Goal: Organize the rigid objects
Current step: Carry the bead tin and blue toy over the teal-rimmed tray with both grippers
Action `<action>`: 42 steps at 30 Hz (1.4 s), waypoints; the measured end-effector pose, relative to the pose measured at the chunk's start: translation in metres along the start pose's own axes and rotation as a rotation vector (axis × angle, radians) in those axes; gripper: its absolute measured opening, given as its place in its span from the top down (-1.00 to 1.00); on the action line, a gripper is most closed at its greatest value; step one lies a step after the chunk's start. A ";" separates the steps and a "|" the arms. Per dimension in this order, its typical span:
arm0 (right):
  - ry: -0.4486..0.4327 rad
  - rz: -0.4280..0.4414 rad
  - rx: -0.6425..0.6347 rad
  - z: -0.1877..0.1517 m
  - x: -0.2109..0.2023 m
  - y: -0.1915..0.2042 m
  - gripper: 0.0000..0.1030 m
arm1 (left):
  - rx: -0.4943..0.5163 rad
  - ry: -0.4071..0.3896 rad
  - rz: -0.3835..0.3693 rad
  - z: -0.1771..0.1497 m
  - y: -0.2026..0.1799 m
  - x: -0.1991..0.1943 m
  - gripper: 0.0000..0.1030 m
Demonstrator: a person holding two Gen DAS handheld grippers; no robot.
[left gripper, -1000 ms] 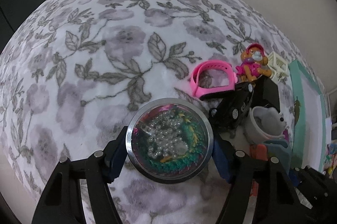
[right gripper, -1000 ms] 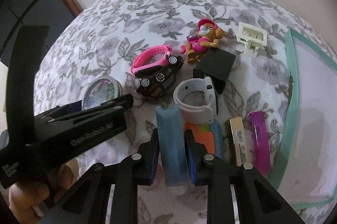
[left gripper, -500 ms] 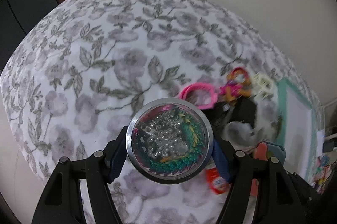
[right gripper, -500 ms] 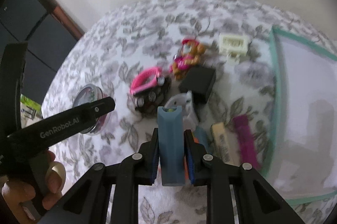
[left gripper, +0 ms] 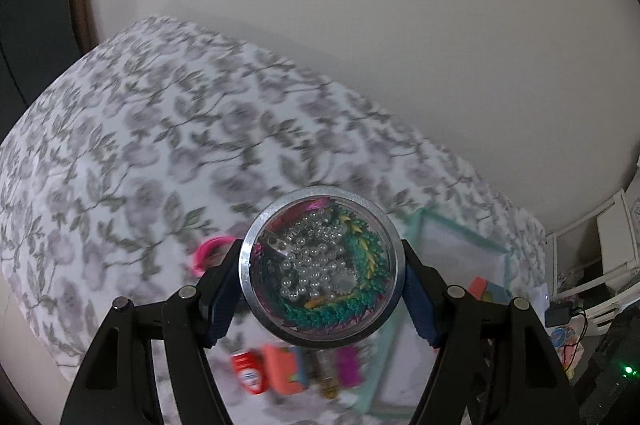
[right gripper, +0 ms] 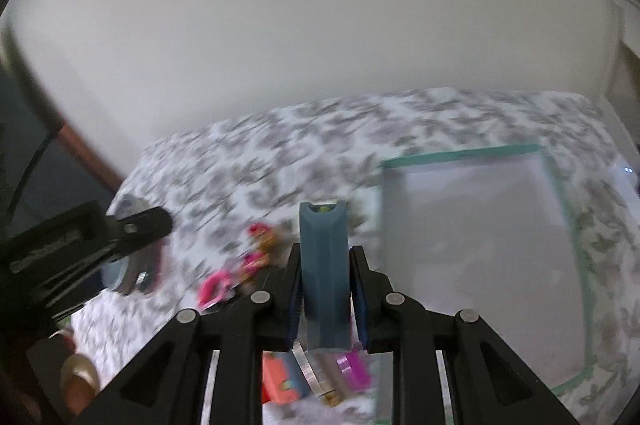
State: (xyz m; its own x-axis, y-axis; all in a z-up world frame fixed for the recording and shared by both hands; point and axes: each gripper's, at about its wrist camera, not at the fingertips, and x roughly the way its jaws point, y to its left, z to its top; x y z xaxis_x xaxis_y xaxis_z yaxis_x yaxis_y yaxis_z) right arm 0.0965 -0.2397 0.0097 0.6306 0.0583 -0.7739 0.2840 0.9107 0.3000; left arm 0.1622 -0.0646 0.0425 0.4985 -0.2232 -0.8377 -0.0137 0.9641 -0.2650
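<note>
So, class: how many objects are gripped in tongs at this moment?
2. The round tin of beads sits in the left tongs; the blue bar sits in the right tongs. Other items lie on the floral cloth.

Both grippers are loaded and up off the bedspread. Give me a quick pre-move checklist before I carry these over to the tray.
1. Left gripper clamped on round metal tin of pearl beads: ok.
2. Right gripper clamped on slate-blue plastic case: ok.
3. Both loads lifted off the floral bedspread: ok.
4. White tray with teal rim bare where visible: ok.
5. Grippers apart from each other: ok.
6. Tin lid secure: cannot tell.
</note>
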 end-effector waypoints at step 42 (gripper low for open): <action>0.066 -0.324 0.128 0.020 0.050 -0.175 0.55 | 0.398 0.153 -0.016 -0.085 -0.153 0.148 -0.42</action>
State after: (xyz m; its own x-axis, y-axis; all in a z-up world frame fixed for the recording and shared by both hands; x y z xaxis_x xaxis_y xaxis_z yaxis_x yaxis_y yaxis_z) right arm 0.0927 -0.4045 -0.0711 0.4460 -0.1951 -0.8735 0.5527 0.8277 0.0973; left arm 0.1640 -0.2569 -0.0817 0.3610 -0.2282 -0.9042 0.3436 0.9339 -0.0986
